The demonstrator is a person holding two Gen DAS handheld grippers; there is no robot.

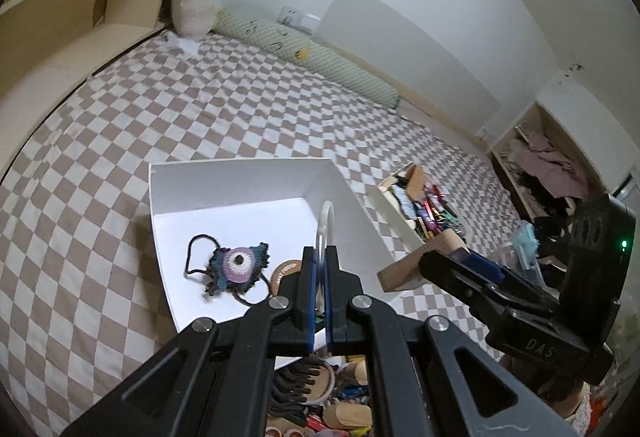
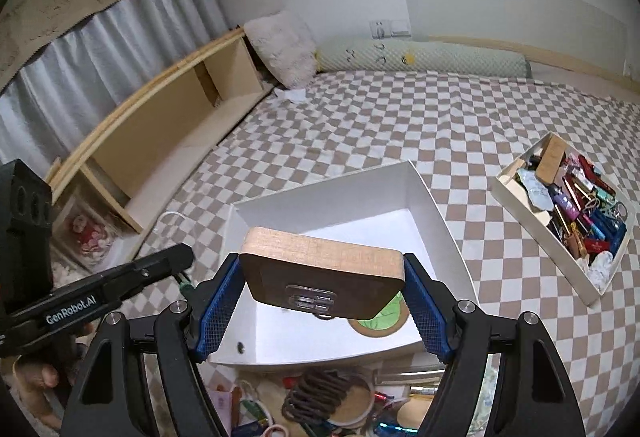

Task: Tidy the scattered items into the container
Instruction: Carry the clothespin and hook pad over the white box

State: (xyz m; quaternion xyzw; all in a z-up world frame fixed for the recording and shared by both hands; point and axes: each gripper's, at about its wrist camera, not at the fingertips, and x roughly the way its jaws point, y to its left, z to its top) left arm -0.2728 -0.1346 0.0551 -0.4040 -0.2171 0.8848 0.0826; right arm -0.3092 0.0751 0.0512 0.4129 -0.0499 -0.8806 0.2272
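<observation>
A white open box (image 1: 240, 173) sits on the checkered bed; it also shows in the right wrist view (image 2: 444, 221). Inside lie a crocheted eye charm (image 1: 236, 267) and a round coaster (image 2: 384, 321). My left gripper (image 1: 319, 257) is shut on a thin clear ring (image 1: 324, 225), held upright over the box's right side. My right gripper (image 2: 322, 297) is shut on a wooden block (image 2: 324, 269) with a metal clasp, held above the box's near edge; the block and gripper also show in the left wrist view (image 1: 404, 269). A pile of scattered small items (image 2: 320, 405) lies below both grippers.
A second white box (image 2: 576, 221) full of small colourful items sits to the right on the bed. A wooden shelf (image 2: 168, 125) runs along the left. A bolster pillow (image 2: 420, 57) and a fluffy cushion (image 2: 284, 45) lie at the far wall.
</observation>
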